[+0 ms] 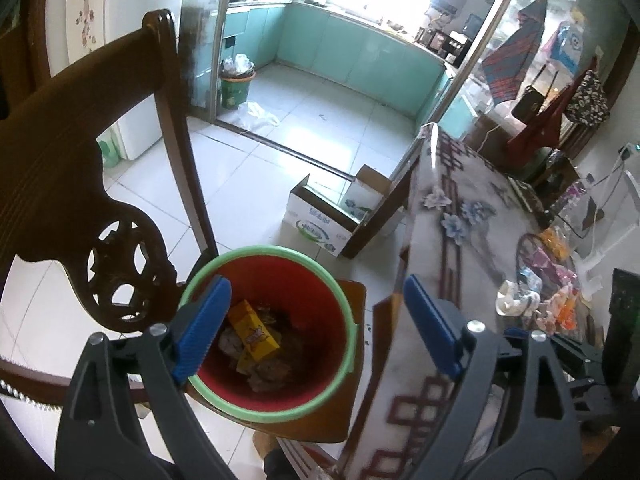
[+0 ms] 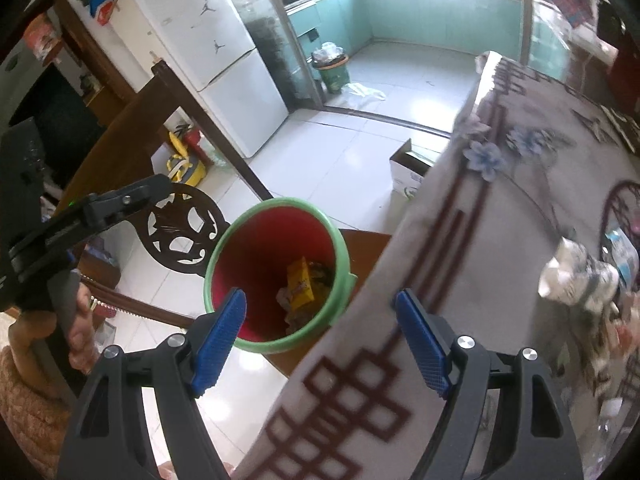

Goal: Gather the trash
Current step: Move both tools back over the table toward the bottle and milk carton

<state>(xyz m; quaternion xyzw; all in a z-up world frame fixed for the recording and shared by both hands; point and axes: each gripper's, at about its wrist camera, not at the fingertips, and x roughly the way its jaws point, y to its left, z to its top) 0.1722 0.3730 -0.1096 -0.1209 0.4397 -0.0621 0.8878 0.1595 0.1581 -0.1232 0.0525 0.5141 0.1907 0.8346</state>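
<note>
Trash: a yellow carton (image 1: 256, 336) and crumpled scraps (image 1: 264, 372) lie at the bottom of a red bin (image 1: 320, 280) with a green rim, directly below and ahead of both tongs. More litter, a crumpled wrapper (image 2: 576, 276) and bright packets (image 1: 560, 304), sits on the table (image 1: 472, 208) to the right of the tongs, beside a round wire basket (image 1: 528, 248).

Left tongs (image 1: 316, 324): blue pads (image 1: 204, 328) stand wide apart with nothing between them; the left pad overlaps the bin's near rim in view, the right pad lies over the hanging edge of the tablecloth (image 2: 360, 360). Whether either touches cannot be told.

Right tongs (image 2: 320, 340): pads (image 2: 220, 336) likewise apart and empty, framing the bin's near rim on the left and the cloth edge on the right. In the right wrist view the left tongs appear at far left, held by a hand (image 2: 76, 320) in a knitted sleeve (image 2: 24, 400).

Surroundings: the bin rests on a brown wooden seat (image 1: 356, 300). A carved chair back (image 1: 112, 272) stands just left of the bin. Beyond the bin, on the tiled floor (image 1: 248, 176), an open cardboard box (image 1: 320, 224) lies beside the table leg. Farther off, a second green bin (image 1: 236, 88) stands at the kitchen doorway, and a white fridge (image 2: 224, 60) stands at upper left.
</note>
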